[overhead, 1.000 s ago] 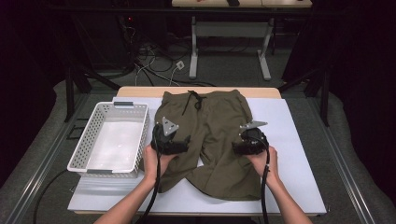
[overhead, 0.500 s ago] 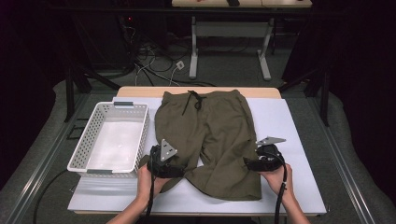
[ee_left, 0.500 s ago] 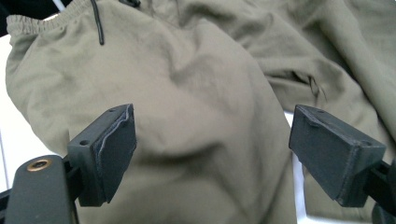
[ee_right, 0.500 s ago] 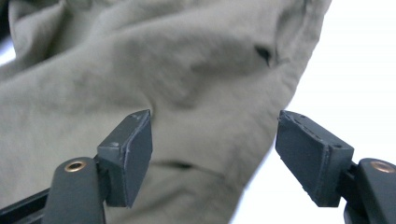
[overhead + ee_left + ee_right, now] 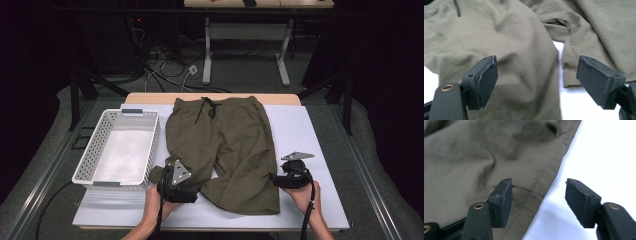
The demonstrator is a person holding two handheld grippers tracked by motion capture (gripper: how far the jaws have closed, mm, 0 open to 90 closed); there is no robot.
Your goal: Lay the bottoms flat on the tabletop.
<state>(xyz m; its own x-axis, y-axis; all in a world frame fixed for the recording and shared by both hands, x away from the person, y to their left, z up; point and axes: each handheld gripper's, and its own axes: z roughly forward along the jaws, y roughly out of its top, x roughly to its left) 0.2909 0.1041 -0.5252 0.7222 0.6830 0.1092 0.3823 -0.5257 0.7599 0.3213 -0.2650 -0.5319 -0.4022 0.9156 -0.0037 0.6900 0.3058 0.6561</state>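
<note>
Olive-green shorts (image 5: 225, 145) lie flat on the white table, waistband and black drawstring (image 5: 207, 106) at the far end, the two legs toward me. My left gripper (image 5: 176, 186) stands open over the left leg's lower end; in the left gripper view (image 5: 536, 80) the wrinkled cloth (image 5: 519, 57) lies between its wide jaws, untouched. My right gripper (image 5: 280, 179) is open at the right leg's outer side seam; in the right gripper view (image 5: 537, 200) the seam edge (image 5: 549, 177) runs between its jaws over white table.
A white perforated basket (image 5: 95, 150) stands on the table's left side, beside the left leg. Bare white table (image 5: 310, 135) lies to the right of the shorts. A wooden strip (image 5: 150, 98) edges the far side; cables and table legs are on the floor beyond.
Both grippers have drawn back toward me, from the middle of the shorts' legs to their lower ends. The right gripper also shifted outward to the side seam. The shorts lie as before.
</note>
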